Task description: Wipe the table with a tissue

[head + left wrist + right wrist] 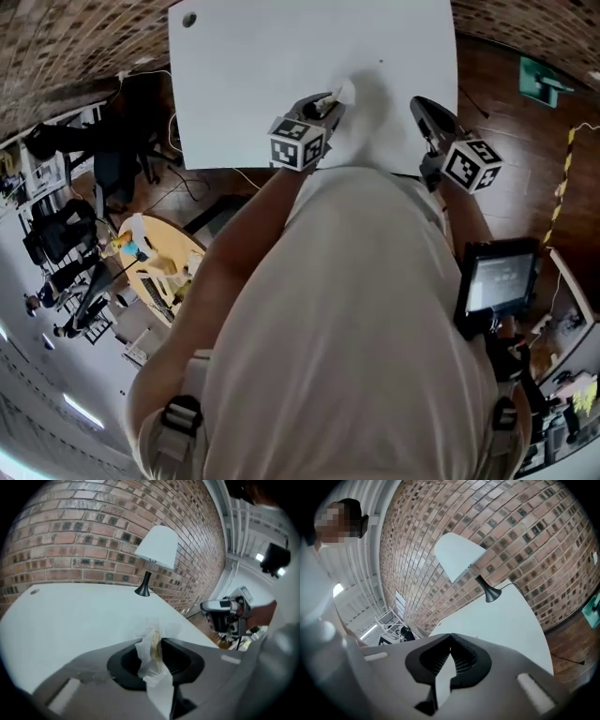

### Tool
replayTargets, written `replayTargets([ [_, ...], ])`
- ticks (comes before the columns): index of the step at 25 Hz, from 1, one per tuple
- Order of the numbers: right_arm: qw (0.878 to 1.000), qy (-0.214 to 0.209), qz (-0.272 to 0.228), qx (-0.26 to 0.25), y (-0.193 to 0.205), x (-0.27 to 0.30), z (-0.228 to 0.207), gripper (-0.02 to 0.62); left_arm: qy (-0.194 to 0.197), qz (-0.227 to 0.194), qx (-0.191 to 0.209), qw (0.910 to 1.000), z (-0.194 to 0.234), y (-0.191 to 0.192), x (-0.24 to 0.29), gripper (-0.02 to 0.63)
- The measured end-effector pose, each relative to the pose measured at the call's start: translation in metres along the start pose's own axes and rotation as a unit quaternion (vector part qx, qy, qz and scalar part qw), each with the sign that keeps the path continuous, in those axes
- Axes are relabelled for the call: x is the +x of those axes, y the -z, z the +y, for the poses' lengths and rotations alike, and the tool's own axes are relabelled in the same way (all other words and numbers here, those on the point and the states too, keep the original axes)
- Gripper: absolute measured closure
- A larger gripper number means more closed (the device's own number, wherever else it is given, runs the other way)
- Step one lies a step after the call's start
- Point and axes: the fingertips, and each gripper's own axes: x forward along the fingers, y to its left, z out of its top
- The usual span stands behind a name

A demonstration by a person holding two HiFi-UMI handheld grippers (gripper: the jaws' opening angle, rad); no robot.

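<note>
Closest to me is the person's pale shirt [356, 328], filling the lower part of the head view, with both arms reaching forward over the near edge of the white bench [281, 84].

The left hand-held gripper [328, 103] points down at an angle over that near edge. Its jaws are clamped on the tissue [345, 91]. In the left gripper view the tissue [152, 663] is a crumpled white wad with a yellowish smear, pinched upright between the two dark pads. A loose tail hangs back toward the camera, and a ragged tuft sticks out just past the jaw tips. That tuft lies over the bench [70, 620], a little way in from its edge; I can't tell whether it presses on the surface.

The right hand-held gripper [422, 105] is off to the right of the tissue, apart from it, also over the near edge. In its own view the right hand-held gripper [450, 638] has its jaws drawn together, tips meeting, with nothing between them; only the bench [501, 620] shows through the gap lower down.

Further out, the bench top runs bare and white to a small round hole [189, 19] near its far left corner. A lamp [157, 545] with a white shade and a black base stands at the far edge. A brick wall [93, 527] rises behind it.
</note>
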Motion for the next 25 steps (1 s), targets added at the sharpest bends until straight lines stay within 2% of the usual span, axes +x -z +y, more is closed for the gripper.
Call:
replayTargets([
  [2,1.000,-0.014,0.016,-0.003,0.006,0.012,0.002,0.588,-0.044,0.014,0.006,0.9989,0.018,0.016,-0.010,0.514],
  [5,0.999,-0.028,0.029,-0.009,0.007,0.022,0.009,0.588,-0.102,0.012,-0.034,0.9942,0.048,0.032,-0.033,0.514],
  [10,0.998,-0.042,0.042,-0.023,0.011,0.024,0.030,0.588,-0.152,-0.001,-0.062,0.9864,0.073,0.050,-0.070,0.514],
  [13,0.998,-0.042,0.047,-0.021,0.016,0.027,0.025,0.588,-0.152,0.003,-0.062,0.9865,0.074,0.054,-0.067,0.514],
  [16,0.998,-0.039,0.049,-0.017,0.016,0.028,0.018,0.588,-0.133,0.008,-0.049,0.9900,0.067,0.051,-0.050,0.514],
  [21,0.999,-0.029,0.036,-0.009,0.021,0.017,0.018,0.588,-0.091,0.007,-0.005,0.9958,0.046,0.027,-0.019,0.514],
  [25,1.000,-0.023,0.020,-0.002,0.021,0.010,0.012,0.588,-0.070,0.012,0.039,0.9967,0.032,0.006,0.008,0.514],
])
